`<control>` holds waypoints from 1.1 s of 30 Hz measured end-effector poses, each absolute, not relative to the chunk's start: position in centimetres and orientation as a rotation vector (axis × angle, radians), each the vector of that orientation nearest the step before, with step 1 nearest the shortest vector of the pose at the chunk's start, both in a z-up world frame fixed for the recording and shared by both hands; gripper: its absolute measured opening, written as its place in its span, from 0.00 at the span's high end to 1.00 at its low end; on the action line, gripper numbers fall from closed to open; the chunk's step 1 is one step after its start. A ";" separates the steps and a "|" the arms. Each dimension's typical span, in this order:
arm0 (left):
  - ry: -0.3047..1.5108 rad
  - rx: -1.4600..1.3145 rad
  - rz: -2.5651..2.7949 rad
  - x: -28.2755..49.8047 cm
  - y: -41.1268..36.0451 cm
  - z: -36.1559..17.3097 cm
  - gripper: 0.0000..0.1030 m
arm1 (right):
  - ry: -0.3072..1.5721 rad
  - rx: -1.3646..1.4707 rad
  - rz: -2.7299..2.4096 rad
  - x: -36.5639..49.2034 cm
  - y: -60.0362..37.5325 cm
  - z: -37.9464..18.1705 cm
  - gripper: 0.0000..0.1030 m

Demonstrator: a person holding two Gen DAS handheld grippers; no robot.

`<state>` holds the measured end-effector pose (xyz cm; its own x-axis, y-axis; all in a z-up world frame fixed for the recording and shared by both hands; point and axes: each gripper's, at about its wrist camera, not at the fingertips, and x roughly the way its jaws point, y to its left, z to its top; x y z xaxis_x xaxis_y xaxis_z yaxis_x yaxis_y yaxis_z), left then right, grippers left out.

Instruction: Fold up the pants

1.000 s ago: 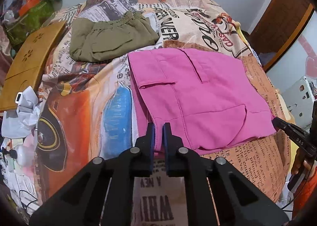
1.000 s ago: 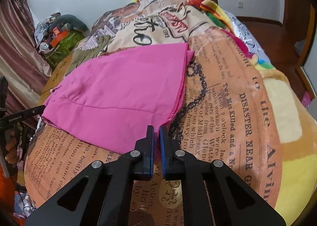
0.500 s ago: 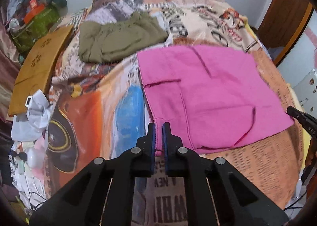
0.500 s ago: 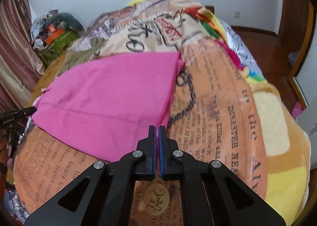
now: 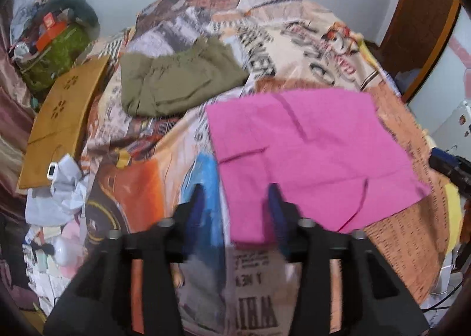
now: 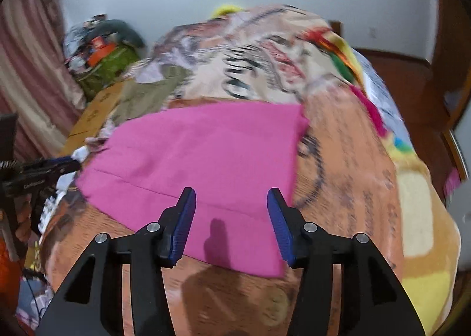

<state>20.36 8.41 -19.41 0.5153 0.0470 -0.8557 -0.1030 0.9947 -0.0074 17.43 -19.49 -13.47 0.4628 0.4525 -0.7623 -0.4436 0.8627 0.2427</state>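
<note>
Both grippers have sprung apart since the earlier frame, releasing the cloth: left gripper (image 5: 235,203) and right gripper (image 6: 231,212) now gape with nothing between the fingers. Just beyond them, at twelve o'clock, the folded pink pants (image 5: 309,153) lie flat on the printed blanket (image 5: 141,189). Farther, at eleven o'clock, sits an olive garment (image 5: 179,83).
</note>
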 end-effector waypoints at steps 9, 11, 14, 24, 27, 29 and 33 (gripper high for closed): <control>1.045 0.011 -0.043 22.1 3.7 -20.1 0.36 | 1.002 -0.027 0.705 17.5 -13.4 -15.2 0.47; 1.077 0.019 -0.064 22.4 3.0 -21.2 0.36 | 1.034 -0.049 0.718 17.6 -12.5 -16.0 0.47; 1.100 0.059 -0.057 22.4 2.4 -22.9 0.32 | 1.082 -0.056 0.718 18.0 -12.2 -17.3 0.47; 1.081 0.028 -0.017 21.1 5.1 -23.3 0.15 | 1.095 -0.024 0.662 17.9 -15.8 -18.0 0.47; 1.083 0.006 -0.002 20.8 6.0 -23.3 0.15 | 1.098 -0.023 0.637 17.7 -16.6 -18.1 0.47; 1.087 -0.014 0.009 20.6 6.7 -23.2 0.15 | 1.100 -0.024 0.618 17.6 -17.3 -18.2 0.47; 1.088 -0.021 0.033 20.3 7.4 -23.2 0.15 | 1.104 -0.026 0.577 17.6 -18.6 -18.4 0.47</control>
<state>20.25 7.42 -23.17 0.4634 0.0164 -0.8860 -0.0368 0.9993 -0.0008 17.59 -18.60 -18.40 0.3193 0.4262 -0.8464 -0.4512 0.8538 0.2597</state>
